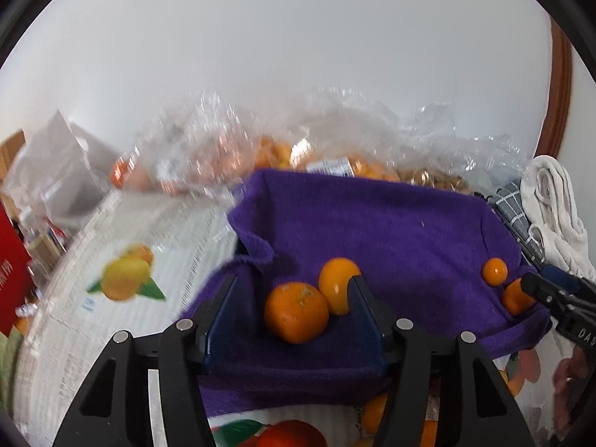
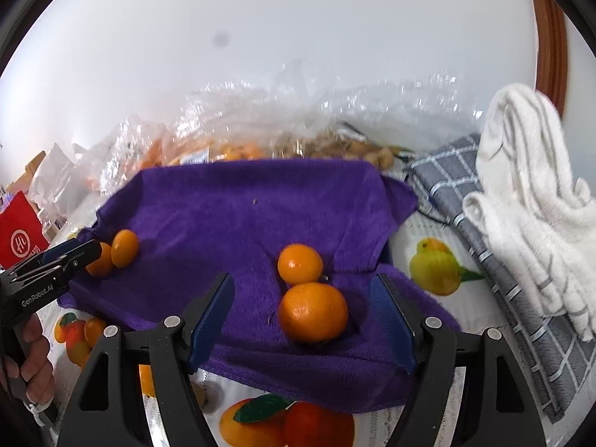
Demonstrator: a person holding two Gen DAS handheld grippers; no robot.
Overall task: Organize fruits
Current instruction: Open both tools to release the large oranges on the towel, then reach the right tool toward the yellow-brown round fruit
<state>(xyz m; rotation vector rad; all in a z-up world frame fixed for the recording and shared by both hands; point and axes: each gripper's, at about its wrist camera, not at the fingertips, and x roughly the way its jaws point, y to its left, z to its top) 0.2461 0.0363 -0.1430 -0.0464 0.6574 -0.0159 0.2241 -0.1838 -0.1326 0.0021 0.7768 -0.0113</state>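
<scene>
Nearest in both views is a tablecloth (image 2: pixel 439 246) printed with fruit and fine text too blurred to read. On it lies a purple towel (image 1: pixel 372 223), holding four oranges in two pairs.

The left gripper (image 1: pixel 294 290) is spread wide and grips nothing; a large orange (image 1: pixel 297 311) sits on the towel between its blue fingers, touching a smaller orange (image 1: pixel 337 290) that rests against the right finger. The right gripper (image 2: pixel 301 290) is likewise wide apart and empty, with a large fruit (image 2: pixel 313 311) between its fingers and a small fruit (image 2: pixel 300 263) touching it just beyond.

The right wrist view alone shows "GenRobot.AI" on the left gripper's body at the left edge, and a red bag (image 2: pixel 20 236) with a round white logo. The left wrist view shows only "DAS" on the other tool at its right edge.

Farther off are clear plastic bags (image 1: pixel 231 149) of oranges with unreadable labels, a grey checked cloth (image 2: pixel 484 231) and a white towel (image 2: pixel 529 193) at right.
</scene>
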